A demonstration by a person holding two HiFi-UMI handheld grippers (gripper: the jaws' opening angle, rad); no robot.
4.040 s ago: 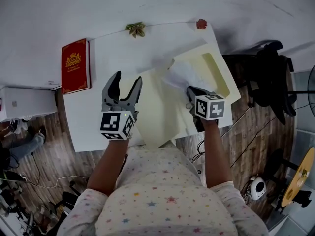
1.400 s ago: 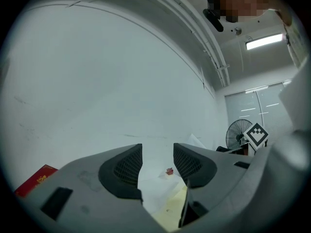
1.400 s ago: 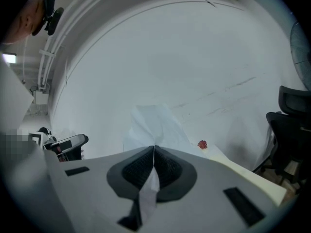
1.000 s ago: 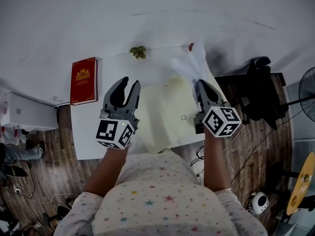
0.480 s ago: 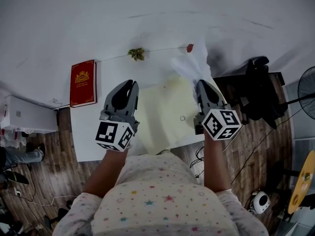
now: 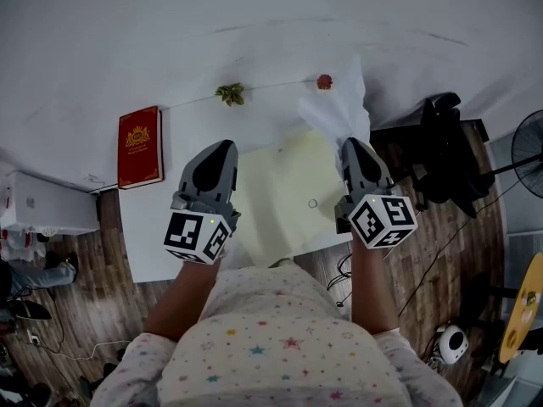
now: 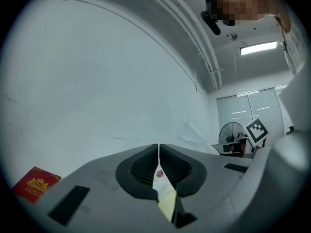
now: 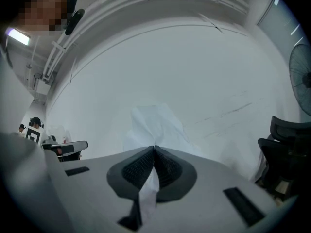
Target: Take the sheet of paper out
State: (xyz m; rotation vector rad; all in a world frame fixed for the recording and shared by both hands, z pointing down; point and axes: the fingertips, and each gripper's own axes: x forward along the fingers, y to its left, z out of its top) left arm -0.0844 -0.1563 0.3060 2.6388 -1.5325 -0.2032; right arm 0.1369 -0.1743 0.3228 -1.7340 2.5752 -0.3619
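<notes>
The white sheet of paper (image 6: 335, 113) hangs crumpled in the air above the table's far right corner, with my right gripper (image 6: 352, 147) shut on its lower edge. In the right gripper view the paper (image 8: 153, 125) fans up from between the closed jaws of the right gripper (image 8: 154, 152). A pale yellow envelope (image 6: 284, 197) lies flat on the white table (image 6: 161, 227), between both grippers. My left gripper (image 6: 216, 149) hovers over the envelope's left edge. Its jaws have just been closing and the left gripper (image 7: 158, 149) is shut with nothing between them.
A red book (image 6: 138, 145) lies at the table's left edge. A leaf sprig (image 6: 227, 94) and a red flower (image 6: 324, 81) sit along the far edge by the wall. A black chair (image 6: 445, 142) and a fan (image 6: 530, 155) stand to the right.
The left gripper's jaws have closed on nothing. The right gripper has risen a little with the sheet, which was still at the envelope's mouth four seconds ago and now hangs free of it.
</notes>
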